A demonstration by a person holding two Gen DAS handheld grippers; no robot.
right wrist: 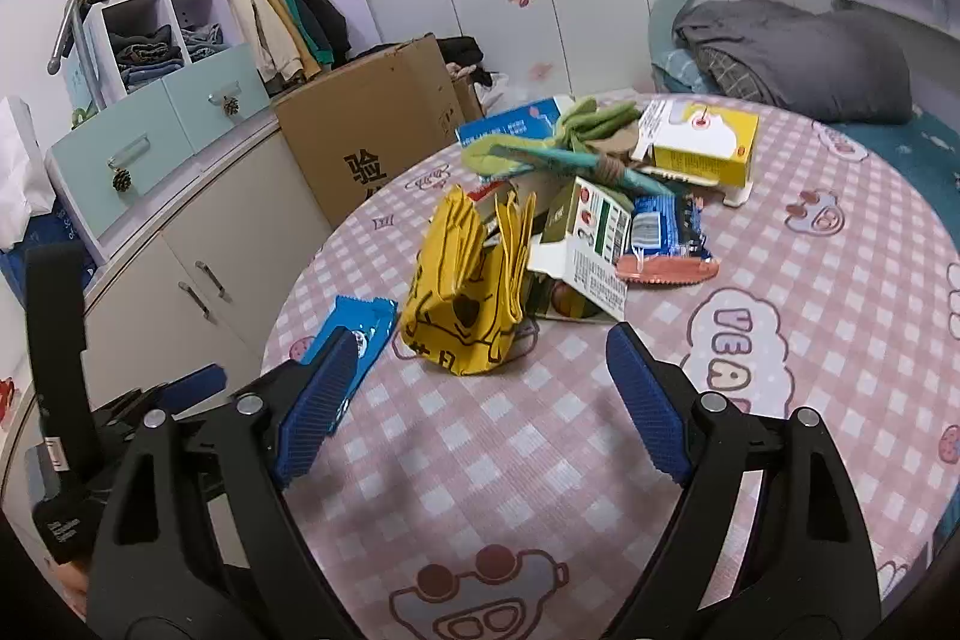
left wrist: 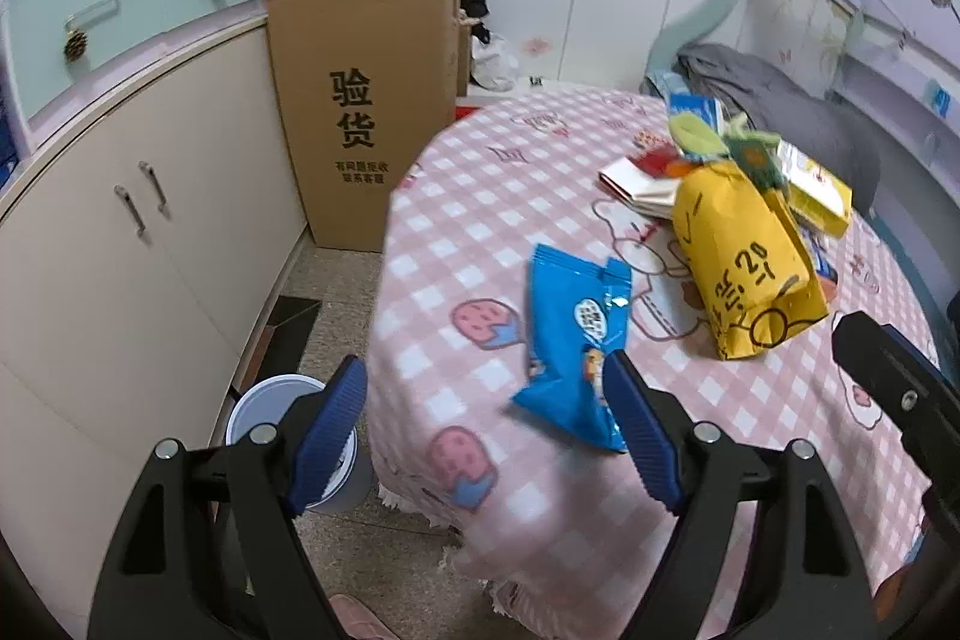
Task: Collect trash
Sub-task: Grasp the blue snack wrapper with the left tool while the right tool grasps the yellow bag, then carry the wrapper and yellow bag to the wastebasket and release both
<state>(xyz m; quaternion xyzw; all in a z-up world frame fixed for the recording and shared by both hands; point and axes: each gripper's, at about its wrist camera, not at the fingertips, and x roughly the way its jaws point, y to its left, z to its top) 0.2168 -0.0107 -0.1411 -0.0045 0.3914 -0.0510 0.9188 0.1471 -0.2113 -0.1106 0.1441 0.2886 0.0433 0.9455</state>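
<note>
- While both claws hang apart and empty above the counter (right wrist: 780, 244), the step in hand looks like the approach to the first piece of trash, with nothing yet gripped.
- The left claw (left wrist: 486, 400) is spread wide; its right finger overlaps the near end of the blue snack wrapper (left wrist: 576, 340) in the view, but the pads do not press on it, so it reads as released.
- The right claw (right wrist: 474, 376) is likewise spread, with only bare checked cloth between its fingers.
- The blue snack wrapper lies flat near the counter's left edge, apart from the main heap; in the right wrist view it shows (right wrist: 354, 334) just behind the right claw's left finger.
- The yellow bag (left wrist: 738, 262) stands crumpled just beside the wrapper, towards the middle of the counter, seen also from the right (right wrist: 468, 280).
- Behind it sit the green and white carton (right wrist: 591, 244), a blue biscuit packet (right wrist: 666, 226) and a yellow and white box (right wrist: 702, 142), touching or overlapping in one pile.
- A white bin (left wrist: 282, 400) stands on the floor below the counter's left edge, beside the cabinet; it is probably where the trash goes.
- Judged next: the left claw needs to drop onto the wrapper so one pad slides under or against an edge, since the thin foil lies flat and may slip or crumple.
- The right claw seems placed for the yellow bag, whose upright folds offer an easier pinch.
</note>
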